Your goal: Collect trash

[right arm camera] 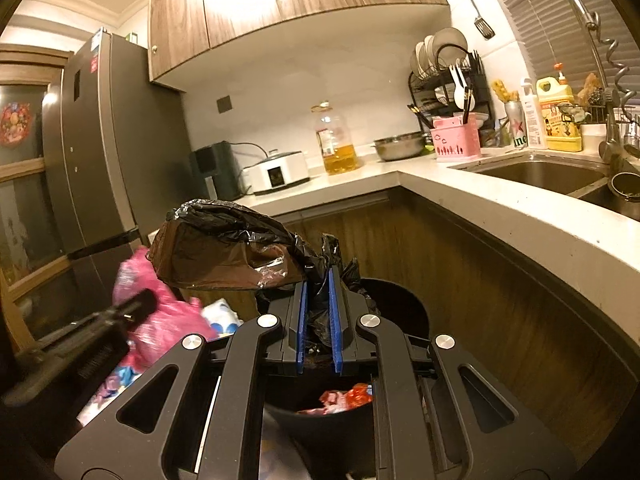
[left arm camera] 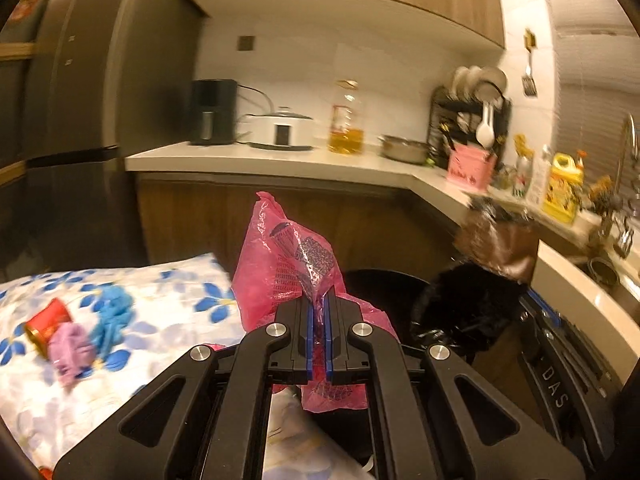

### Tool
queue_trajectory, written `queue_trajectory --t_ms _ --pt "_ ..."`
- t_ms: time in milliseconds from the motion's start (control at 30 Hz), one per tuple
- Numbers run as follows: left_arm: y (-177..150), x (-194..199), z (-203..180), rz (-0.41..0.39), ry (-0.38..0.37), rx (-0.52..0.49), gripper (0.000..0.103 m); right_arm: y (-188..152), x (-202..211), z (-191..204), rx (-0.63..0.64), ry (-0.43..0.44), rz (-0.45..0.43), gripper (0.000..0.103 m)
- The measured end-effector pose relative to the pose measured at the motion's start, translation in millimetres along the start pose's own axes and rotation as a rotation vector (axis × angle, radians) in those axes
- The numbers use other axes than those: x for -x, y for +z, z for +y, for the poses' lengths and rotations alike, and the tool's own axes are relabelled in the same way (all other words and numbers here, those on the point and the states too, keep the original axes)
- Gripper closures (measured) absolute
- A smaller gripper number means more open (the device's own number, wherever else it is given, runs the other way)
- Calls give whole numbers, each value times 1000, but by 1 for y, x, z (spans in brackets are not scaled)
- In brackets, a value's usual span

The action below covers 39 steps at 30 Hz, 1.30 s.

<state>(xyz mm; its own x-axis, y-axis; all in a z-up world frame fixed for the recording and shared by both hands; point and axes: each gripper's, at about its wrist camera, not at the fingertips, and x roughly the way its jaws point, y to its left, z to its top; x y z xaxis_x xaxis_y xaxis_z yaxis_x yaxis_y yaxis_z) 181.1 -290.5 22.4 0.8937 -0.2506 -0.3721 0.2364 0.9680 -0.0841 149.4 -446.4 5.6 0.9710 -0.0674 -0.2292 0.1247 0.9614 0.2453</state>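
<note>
Left wrist view shows the left gripper low in the centre of the frame, its jaws pressed together on a fold of a pink plastic bag, which stands up crumpled above the blue pads. Holding it by a thin pinch keeps the light film lifted off the flowered tablecloth and, judging by its position, ready to go toward the black trash bin just right of it. At lower left of that frame a red cup, a purple crumpled scrap and a blue crumpled scrap lie together on the cloth, apparently trash not yet gathered.

In the right wrist view the right gripper sits centre frame, its jaws pinching a bunched neck of a black plastic bag; the bag balloons to the upper left, something boxy showing brown through the stretched film. It hangs directly above the bin, likely so that it can drop straight in; red and white wrappers already lie inside, at the bottom of the frame.

The room is a warmly lit kitchen: a pale L-shaped tabletop runs across the middle and down the right, carrying an oil bottle, a rice cooker, a metal bowl and a dish rack. A sink sits at right, a grey fridge at left, wooden cabinets above.
</note>
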Motion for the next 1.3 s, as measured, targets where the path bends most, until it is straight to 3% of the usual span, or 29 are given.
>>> queue_trajectory --t_ms 267,333,400,533,833,1000,1300 --pt "-14 -37 -15 63 -48 -49 97 -3 -35 -21 9 -16 63 86" --pt "-15 -40 -17 68 -48 -54 89 -4 -40 -27 3 -22 73 82" --pt "-15 -41 -17 66 -54 -50 70 -5 -41 -30 -6 -20 75 74" --pt "-17 -41 -17 59 -45 -51 50 -6 -39 -35 -9 -28 71 62" --pt "-15 -28 3 41 39 9 21 -6 -29 -38 -19 -64 68 38" --pt "-18 -12 12 39 80 24 15 -8 -14 -30 1 -65 56 26" --pt "-25 24 30 39 120 42 8 -11 22 -14 -7 -54 33 21"
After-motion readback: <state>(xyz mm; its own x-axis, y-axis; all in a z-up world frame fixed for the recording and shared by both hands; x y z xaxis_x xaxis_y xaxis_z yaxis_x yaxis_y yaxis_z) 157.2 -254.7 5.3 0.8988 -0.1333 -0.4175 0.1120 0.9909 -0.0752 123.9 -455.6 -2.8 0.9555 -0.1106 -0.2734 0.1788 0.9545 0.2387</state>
